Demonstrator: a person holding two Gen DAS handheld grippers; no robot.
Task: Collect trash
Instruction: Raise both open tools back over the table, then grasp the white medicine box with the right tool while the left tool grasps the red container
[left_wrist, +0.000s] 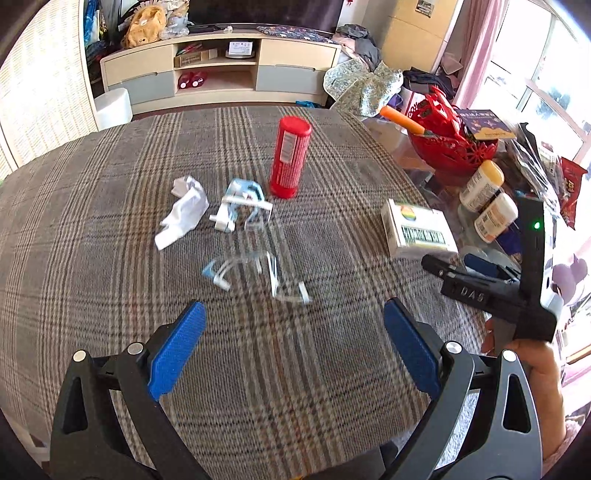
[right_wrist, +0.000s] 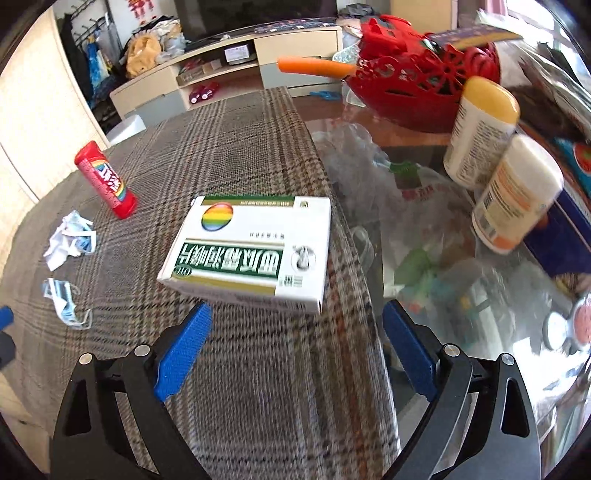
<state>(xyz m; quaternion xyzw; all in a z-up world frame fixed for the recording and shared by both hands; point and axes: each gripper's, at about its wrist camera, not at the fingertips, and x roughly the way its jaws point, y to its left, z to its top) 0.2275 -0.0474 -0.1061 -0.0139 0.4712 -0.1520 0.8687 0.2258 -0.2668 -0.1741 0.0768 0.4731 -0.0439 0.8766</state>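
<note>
On the plaid tablecloth (left_wrist: 110, 206) lie a crumpled white tissue (left_wrist: 183, 212), a crumpled blue-white wrapper (left_wrist: 242, 205) and a clear plastic packaging piece (left_wrist: 258, 269). A red tube (left_wrist: 290, 157) stands behind them. A white and green medicine box (left_wrist: 419, 232) lies to the right. My left gripper (left_wrist: 293, 347) is open and empty, just short of the clear plastic. My right gripper (right_wrist: 295, 354) is open and empty, just short of the box (right_wrist: 251, 249). The right wrist view also shows the red tube (right_wrist: 107, 181), the tissue (right_wrist: 61, 245) and a blue wrapper (right_wrist: 64, 302).
A red basket (left_wrist: 448, 138) with an orange-handled tool, two white bottles (left_wrist: 487, 199) and snack bags crowd the glass table part at right. Clear plastic bags (right_wrist: 369, 177) lie beside the cloth edge. A TV cabinet (left_wrist: 221, 70) stands behind.
</note>
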